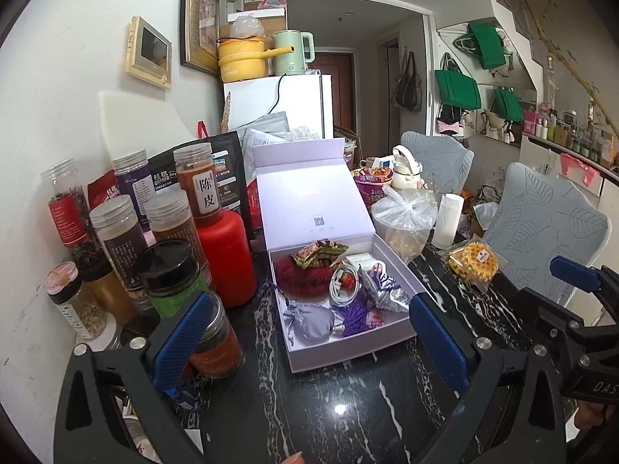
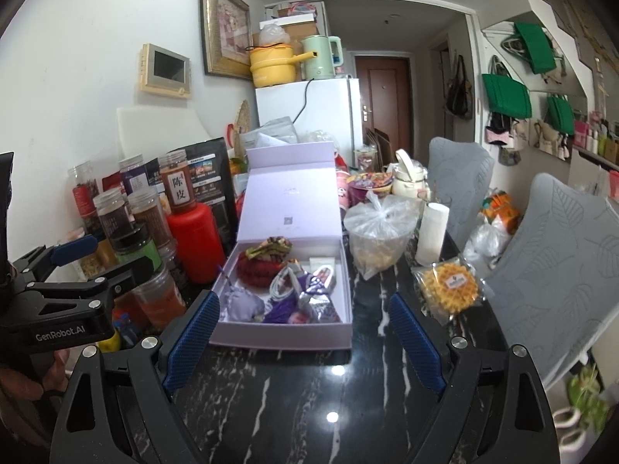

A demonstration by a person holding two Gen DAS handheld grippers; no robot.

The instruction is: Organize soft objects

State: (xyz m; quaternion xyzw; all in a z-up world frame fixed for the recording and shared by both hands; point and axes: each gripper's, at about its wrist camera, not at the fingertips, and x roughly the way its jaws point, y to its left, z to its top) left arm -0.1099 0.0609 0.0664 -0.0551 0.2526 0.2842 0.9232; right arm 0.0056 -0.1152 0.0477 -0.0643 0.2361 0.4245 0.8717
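Observation:
An open lavender box (image 1: 348,352) (image 2: 286,334) lies on the black marble table, its lid standing up behind it. Inside are a red fluffy piece (image 1: 301,278) (image 2: 255,268), a folded patterned cloth (image 1: 319,253) (image 2: 271,247), a grey-lilac pouch (image 1: 309,319) (image 2: 241,305), a purple tassel (image 1: 356,315) (image 2: 282,313), a white cable (image 1: 342,286) and foil packets (image 1: 387,286). My left gripper (image 1: 309,344) is open just before the box's near edge and holds nothing. My right gripper (image 2: 305,342) is also open and holds nothing, a little short of the box front.
Jars (image 1: 116,239) and a red bottle (image 1: 224,259) crowd the left side against the wall. Right of the box stand a bagged bowl (image 2: 379,232), a paper roll (image 2: 431,232) and a packed waffle (image 2: 450,284). Two grey chairs (image 2: 561,263) line the right edge.

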